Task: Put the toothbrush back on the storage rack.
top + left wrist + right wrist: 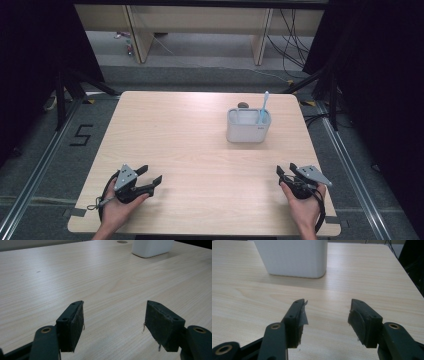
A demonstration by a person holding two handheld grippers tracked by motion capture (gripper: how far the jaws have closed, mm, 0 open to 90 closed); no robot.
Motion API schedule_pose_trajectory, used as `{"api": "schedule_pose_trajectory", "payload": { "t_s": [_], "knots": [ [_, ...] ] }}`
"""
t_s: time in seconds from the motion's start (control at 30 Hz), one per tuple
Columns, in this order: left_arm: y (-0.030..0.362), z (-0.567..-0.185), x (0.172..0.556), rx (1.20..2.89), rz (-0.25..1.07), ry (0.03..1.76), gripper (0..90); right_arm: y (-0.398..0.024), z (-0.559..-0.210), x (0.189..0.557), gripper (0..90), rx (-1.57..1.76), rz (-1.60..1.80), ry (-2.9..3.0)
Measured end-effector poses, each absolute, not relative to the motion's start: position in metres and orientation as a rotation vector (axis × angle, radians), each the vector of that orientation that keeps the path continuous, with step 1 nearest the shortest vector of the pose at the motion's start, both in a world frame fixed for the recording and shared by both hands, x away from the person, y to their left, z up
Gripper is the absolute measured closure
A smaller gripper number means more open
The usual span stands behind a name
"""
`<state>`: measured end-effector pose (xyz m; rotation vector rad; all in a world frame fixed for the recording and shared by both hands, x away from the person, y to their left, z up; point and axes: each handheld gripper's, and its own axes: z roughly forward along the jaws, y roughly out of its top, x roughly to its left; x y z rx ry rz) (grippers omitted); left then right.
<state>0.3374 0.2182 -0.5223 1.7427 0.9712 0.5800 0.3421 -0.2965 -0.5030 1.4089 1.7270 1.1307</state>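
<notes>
Item: white holder (248,128) with a blue toothbrush (263,106) standing upright in its right-hand part, placed on the far right quarter of the wooden table (175,130); a small dark round thing (243,105) sits on the table just behind it. Left gripper (150,176): at the near left edge, jaws spread wide, nothing between them, well apart from the holder. Right gripper (286,170): at the near right edge, jaws likewise spread and empty, with the holder (291,257) straight ahead of it in the right gripper view. Step in hand, as judged: the reach toward the holder and toothbrush, best suited to the right gripper, which stands nearer and already faces it. Handling notes: approach from above rather than level, since the handle rises clear of the rim; close on the handle below the brush head and lift straight up so the holder is not dragged or tipped; the left gripper could steady the holder's wall if it seems light. Not determinable: the holder's rim and the toothbrush are cut off at the top of both gripper views; the inner dividers and any other contents are too small to read from the high view; the dark round thing (122,241) cannot be identified.
</notes>
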Motion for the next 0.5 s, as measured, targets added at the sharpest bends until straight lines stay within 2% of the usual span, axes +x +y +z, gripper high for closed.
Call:
{"api": "schedule_pose_trajectory", "payload": {
  "t_s": [0.5],
  "knots": [
    [0.2182,-0.5223,0.3377,1.746,0.575,0.967,30.8,-0.2945,-0.508,0.3386,47.0,1.394,1.153,1.723]
  ]
}}
